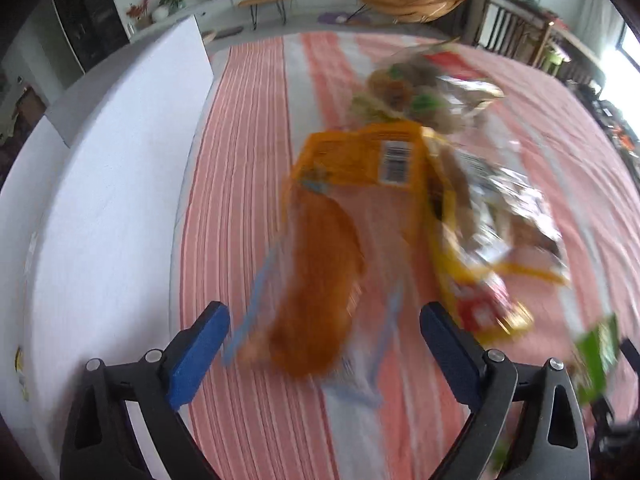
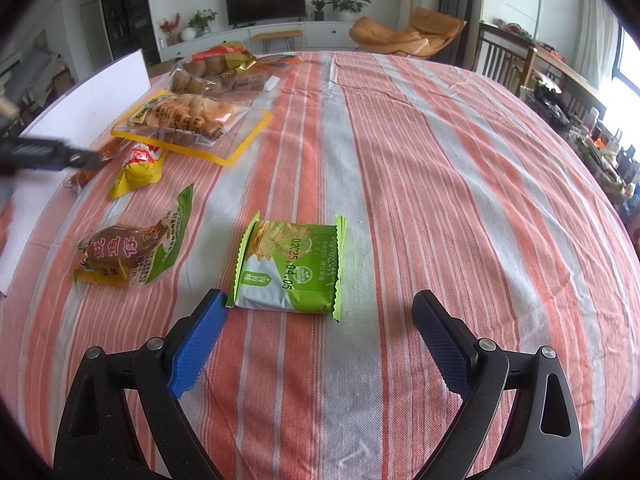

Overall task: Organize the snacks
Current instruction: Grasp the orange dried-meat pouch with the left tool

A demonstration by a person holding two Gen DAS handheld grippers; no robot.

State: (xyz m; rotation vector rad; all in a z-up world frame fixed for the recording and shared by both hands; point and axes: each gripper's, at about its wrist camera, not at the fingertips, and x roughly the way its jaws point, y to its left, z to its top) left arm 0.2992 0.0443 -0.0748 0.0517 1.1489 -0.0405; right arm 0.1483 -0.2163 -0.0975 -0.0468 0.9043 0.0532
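The right gripper [image 2: 318,338], fingers spread and empty, faces the green cracker packet [image 2: 289,266] at lower centre, aligned for pickup. The left gripper [image 1: 324,344], fingers also spread, straddles a blurred orange snack bag [image 1: 320,280] at frame centre.

Looking like a home living room, judging by the furnishings. Standing against the far wall: a flat-screen television [image 2: 265,1] on a long white media console [image 2: 280,36], with potted plants [image 2: 347,1] and a vase of red flowers [image 2: 170,26] sitting along its top. Resting on the floor near it: an orange lounge chair [image 2: 408,34] and a small wooden bench [image 2: 277,36]. Lying in the foreground: a table under a striped orange-and-white tablecloth [image 2: 420,184], with dark wooden dining chairs [image 2: 506,56] standing beside it.
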